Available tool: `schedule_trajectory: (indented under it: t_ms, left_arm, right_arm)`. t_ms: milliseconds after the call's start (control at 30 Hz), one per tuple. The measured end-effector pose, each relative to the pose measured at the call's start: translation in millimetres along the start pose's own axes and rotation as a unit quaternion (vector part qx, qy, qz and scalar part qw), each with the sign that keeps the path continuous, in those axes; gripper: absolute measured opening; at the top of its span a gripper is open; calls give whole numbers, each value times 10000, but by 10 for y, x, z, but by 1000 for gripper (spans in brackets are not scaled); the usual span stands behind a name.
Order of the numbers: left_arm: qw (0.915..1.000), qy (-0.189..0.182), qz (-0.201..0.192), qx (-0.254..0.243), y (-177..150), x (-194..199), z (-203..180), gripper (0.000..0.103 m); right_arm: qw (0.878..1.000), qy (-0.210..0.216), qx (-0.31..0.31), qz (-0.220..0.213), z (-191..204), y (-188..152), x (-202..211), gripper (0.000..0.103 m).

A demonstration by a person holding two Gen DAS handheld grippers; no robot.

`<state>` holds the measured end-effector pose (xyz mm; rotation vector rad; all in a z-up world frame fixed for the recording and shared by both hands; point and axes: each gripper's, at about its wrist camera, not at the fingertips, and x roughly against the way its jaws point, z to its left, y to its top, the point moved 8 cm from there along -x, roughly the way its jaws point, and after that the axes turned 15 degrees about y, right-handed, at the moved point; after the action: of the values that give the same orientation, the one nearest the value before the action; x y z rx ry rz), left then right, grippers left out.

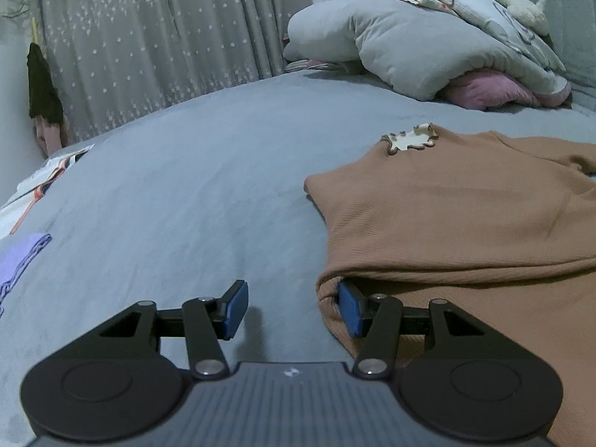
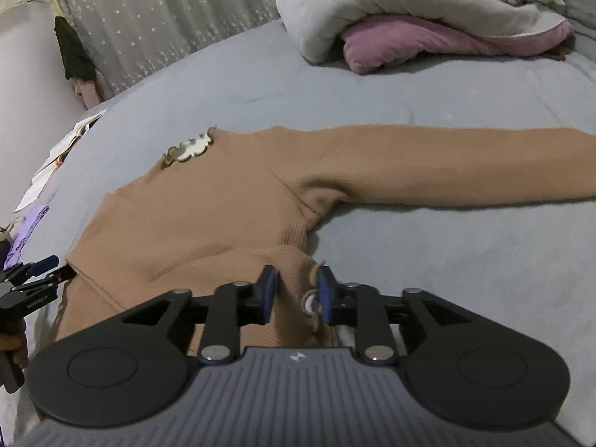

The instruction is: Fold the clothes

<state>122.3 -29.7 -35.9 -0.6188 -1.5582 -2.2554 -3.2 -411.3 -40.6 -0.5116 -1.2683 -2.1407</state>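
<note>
On the gray bed (image 2: pixel 428 85) a brown sweater (image 2: pixel 208 205) lies flat in the middle, the left tongs (image 1: pixel 294 309) are wide at its folded side edge, and the right tongs (image 2: pixel 296 294) are narrow around a bunched-up fold.

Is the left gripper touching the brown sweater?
Touching. In the left wrist view, the left gripper has open jaws, and its right blue pad is tucked under the folded edge of the brown sweater.

Left gripper (image 1: pixel 294 307) fingers spread wide; right gripper (image 2: pixel 296 292) fingers narrowed, gap between.
</note>
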Motion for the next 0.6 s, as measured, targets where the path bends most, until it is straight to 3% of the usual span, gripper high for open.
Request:
schedule_trajectory:
  t_ms: [133,267,367,400,500,600]
  left_arm:
    - [9988,-180,205,407,-13,-4,97,54]
    - [9988,-178,221,409,-17,13,129,57]
    - [9986,-175,245,439,-23,16,136,57]
    - [9987,-165,242,414,-32,17,129,57]
    - [9989,-155,247,369,-49,28,133,57]
    - [9983,-170,324,461,-54,28,179,59]
  right_arm:
    - [9996,-184,-212,-101,-168,44,74,36]
    - [9988,-314,-241,-301,-235,101,144,37]
    - [9994,-1,69,-353,-70,123,116,40]
    - [9993,151,195,-275,6,101,79,42]
    - [9974,296,445,491,142,-118,-181,53]
    - [9940,-219,742,776,98,-219,-294,55]
